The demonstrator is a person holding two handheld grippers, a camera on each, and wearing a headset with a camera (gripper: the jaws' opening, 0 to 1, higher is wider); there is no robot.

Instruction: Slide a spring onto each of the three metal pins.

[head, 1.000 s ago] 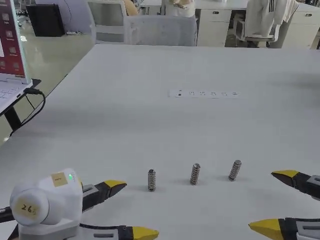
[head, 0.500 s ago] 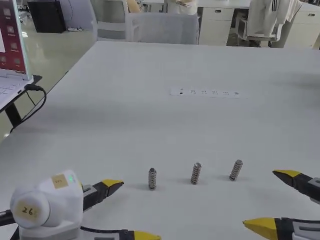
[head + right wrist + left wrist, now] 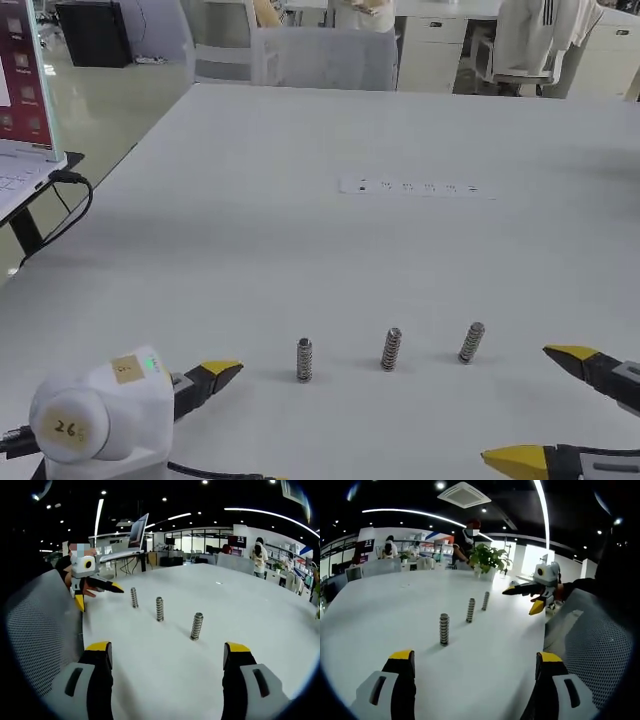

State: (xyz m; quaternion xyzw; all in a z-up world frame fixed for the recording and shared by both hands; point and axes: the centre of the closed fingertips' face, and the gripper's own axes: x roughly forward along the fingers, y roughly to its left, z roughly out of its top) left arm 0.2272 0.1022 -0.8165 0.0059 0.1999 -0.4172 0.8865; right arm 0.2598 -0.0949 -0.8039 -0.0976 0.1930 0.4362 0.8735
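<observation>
Where left claw, jaws apart, faces three springs, potted plant beyond

Bare table all round three sprung pins; gaps between pins open; socket strip well behind.

Three springs stand in a row across the table, close to its near edge: the left spring, the middle spring and the right spring, each apart from the next. Behind them, about midway to the far edge, a socket strip lies flat, parallel to the row. The left gripper is held toward the near left corner, left of the row. The right gripper is held toward the near right corner, right of the row. A laptop stands beyond the table's left edge, a cable hanging beside it. A chair stands behind the far edge.
</observation>
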